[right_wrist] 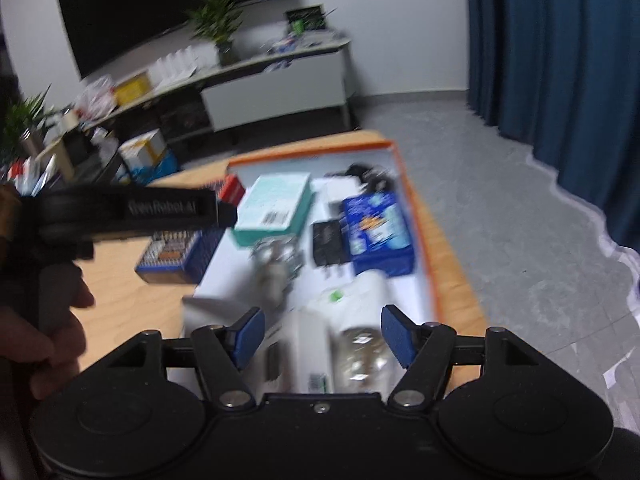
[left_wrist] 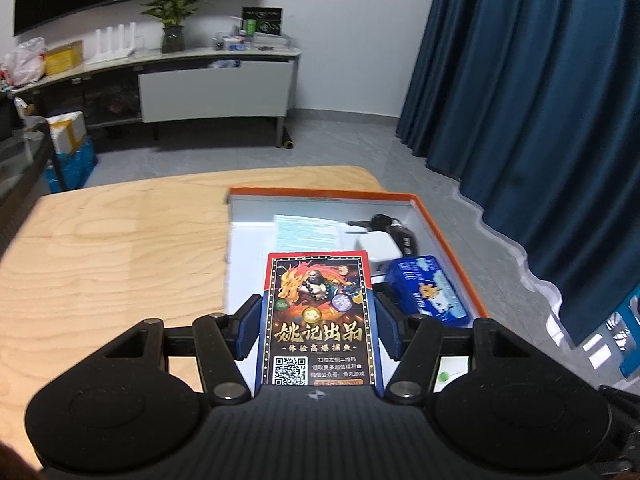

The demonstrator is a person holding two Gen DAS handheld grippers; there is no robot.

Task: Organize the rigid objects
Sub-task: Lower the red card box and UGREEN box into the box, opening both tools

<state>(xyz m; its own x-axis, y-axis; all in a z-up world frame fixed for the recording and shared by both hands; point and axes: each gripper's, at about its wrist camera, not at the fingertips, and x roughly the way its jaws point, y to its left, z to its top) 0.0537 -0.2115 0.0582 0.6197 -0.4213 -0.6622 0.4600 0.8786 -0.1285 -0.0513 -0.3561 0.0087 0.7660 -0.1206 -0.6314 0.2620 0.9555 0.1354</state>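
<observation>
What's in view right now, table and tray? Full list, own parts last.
table: 1, light wood, under tray
tray: 1, orange rim, white inside, table's right side
card box: 1, red-blue, dragon print, in left jaws
teal box: 1, in tray, far left
blue box: 1, in tray, right side
black slab: 1, beside blue box
left gripper: 1, black, shut on card box
right gripper: 1, black, open over tray
hand: 1, holding left gripper's handle

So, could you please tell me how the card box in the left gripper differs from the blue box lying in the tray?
The card box is clamped between the left gripper's pads above the tray; the blue box lies loose on the tray floor. The card box has a dark face with a dragon picture, gold characters and a QR code; the blue box shows pale cartoon artwork. Both are rectangular printed boxes.
</observation>
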